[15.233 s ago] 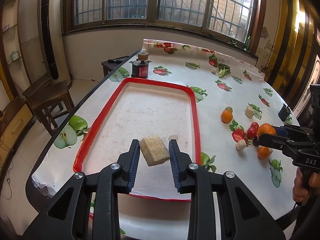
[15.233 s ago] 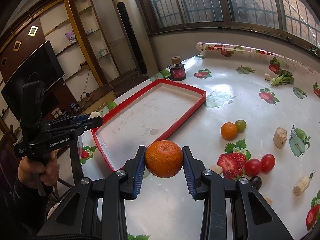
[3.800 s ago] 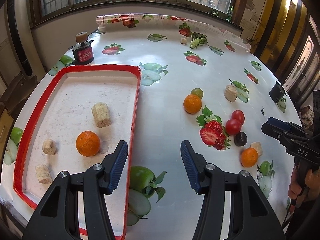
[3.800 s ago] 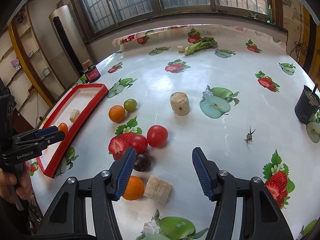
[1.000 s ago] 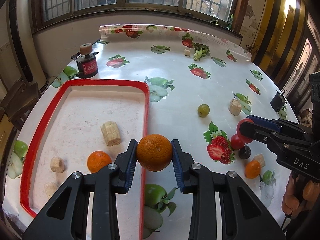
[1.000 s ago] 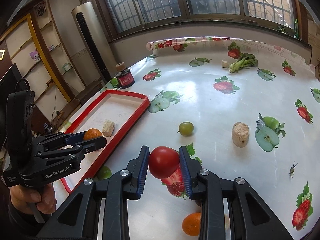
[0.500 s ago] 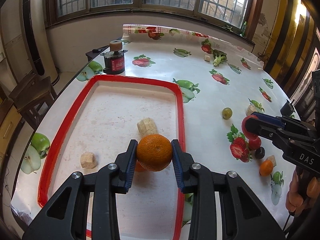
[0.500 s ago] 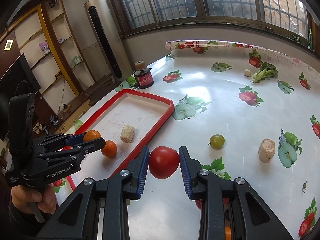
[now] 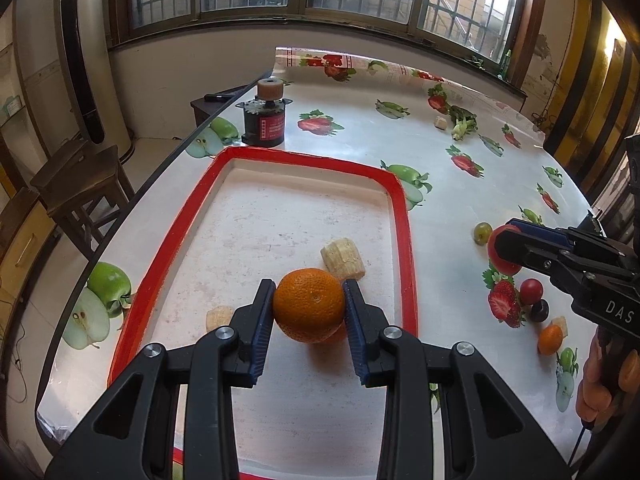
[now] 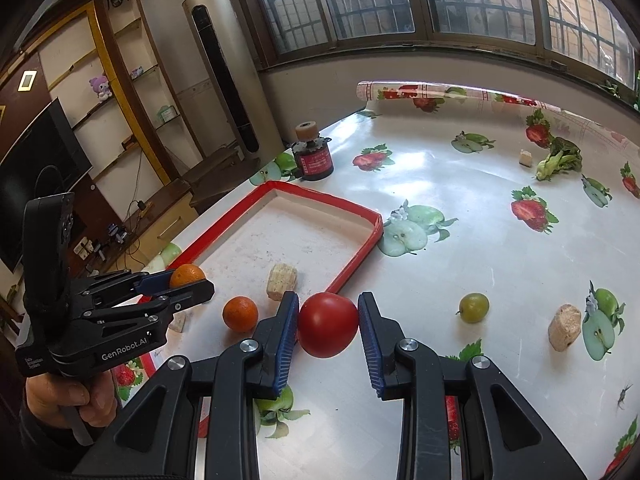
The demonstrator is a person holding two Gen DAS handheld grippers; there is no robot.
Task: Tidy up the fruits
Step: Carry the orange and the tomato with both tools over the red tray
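A: Where is the orange [image 9: 309, 305]?

B: Clamped between the blue pads [image 9: 262, 322] of the left gripper [image 9: 308, 312], held above the floor of the red tray [image 9: 404, 240], near its front right part. Another orange [image 10: 240, 313] already lies in the tray just beneath, with a pale chunk [image 9: 343, 259] beside it.

A: So how should it go down?

B: I'd lower it to the tray floor before letting go, and aim for a bare patch to the left, so it doesn't land on the other orange and roll.

A: And the right gripper [image 10: 328, 326]?

B: It grips a tomato [image 10: 328, 325], out over the table [image 10: 460, 248] just beside the tray's rim. Best it waits until the left one clears, then comes in over the rim. A green fruit [image 10: 474, 307] lies out on the table.
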